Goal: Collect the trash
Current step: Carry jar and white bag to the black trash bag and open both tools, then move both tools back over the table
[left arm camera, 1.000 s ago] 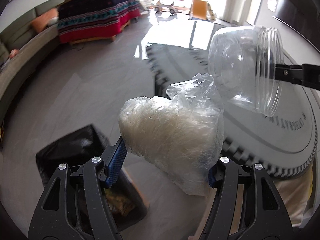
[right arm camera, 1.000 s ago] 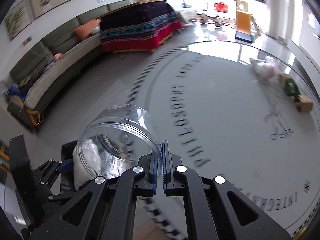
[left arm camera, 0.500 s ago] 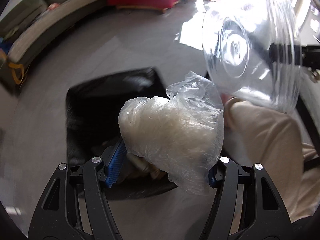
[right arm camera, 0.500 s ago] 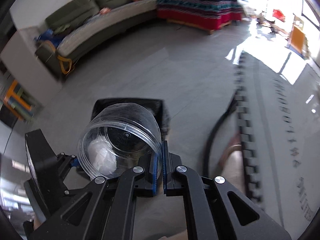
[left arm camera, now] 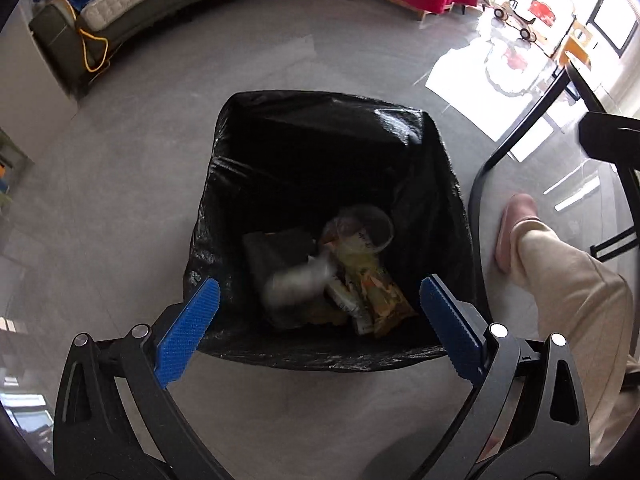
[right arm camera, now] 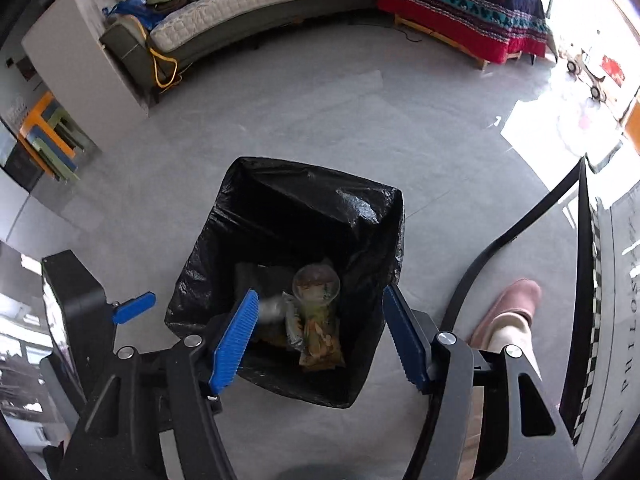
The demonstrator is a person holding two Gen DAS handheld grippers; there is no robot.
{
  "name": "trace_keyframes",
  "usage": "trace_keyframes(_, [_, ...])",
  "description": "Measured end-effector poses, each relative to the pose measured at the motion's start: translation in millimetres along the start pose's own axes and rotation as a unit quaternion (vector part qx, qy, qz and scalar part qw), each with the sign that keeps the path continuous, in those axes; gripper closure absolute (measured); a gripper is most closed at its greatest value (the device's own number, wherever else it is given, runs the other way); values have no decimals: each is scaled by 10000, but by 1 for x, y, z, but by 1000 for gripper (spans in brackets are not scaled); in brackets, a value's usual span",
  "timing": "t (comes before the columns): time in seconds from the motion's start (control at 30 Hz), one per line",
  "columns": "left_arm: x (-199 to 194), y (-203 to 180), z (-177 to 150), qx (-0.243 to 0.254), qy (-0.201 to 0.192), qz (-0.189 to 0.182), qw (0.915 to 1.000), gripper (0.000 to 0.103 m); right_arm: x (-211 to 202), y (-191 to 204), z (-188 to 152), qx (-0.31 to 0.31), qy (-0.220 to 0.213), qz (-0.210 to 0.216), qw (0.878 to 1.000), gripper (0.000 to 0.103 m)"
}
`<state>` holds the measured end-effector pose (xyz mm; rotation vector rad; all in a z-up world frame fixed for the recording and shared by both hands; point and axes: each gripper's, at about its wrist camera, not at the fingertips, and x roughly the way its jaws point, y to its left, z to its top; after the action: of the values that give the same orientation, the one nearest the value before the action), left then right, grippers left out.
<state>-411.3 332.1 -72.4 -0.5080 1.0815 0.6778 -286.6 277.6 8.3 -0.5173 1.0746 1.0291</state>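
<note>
Both pairs of jaws stand wide apart and hold nothing. The left gripper hangs above the near rim of the trash bin, its blue pads spread almost to the width of the bin's mouth and touching nothing. The right gripper hangs over the same bin, pads likewise spread, with the near edge of the bin seen between them. One blue pad of the left gripper shows at the left of the right wrist view, just beside the bin.

The bin is lined with a black bag and stands upright on the floor, its square mouth facing straight up toward both cameras. At the bottom lies the trash: a clear plastic cup on its side, its round mouth turned up toward the lens and its long axis running from the far side of the heap toward the near side; yellow-orange snack wrappers lying lengthwise just under it; and a pale, blurred lump to the left of them that could be plastic film, though I cannot tell for sure. The same cup and wrappers show in the right wrist view.

Smooth grey floor surrounds the bin. A long curved sofa runs along the far wall, and a platform draped in a red and dark patterned cloth stands near the bright windows. To the right of the bin are a black table leg and the person's leg in beige trousers with a pink slipper.
</note>
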Motion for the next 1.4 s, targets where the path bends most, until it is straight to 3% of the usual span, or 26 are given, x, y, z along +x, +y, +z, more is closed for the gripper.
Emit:
trace_keyframes(0.4, [-3,-1,3,113,-30,83,9999,6,-12,-23,-2,352,-159,184,9991,37])
trace_keyframes(0.7, [-18,-35,11,454,-129,-222,9986,6,-40,-57,-12,707,-466,325,9959,37])
trace_keyframes(1.0, [-36,-108,26,1156,-276,-631,9909,6,-81,-118,-31,1203,-889,73,9887,37])
trace_keyframes(1.27, [-52,-181,39,1823,-346,-1036,9771,6,-114,-170,-51,1568,-1126,-175,9810,37])
trace_keyframes(1.4, [-67,-221,49,2137,-514,-1263,9673,6,-136,-204,-65,1933,-1377,-399,9706,36])
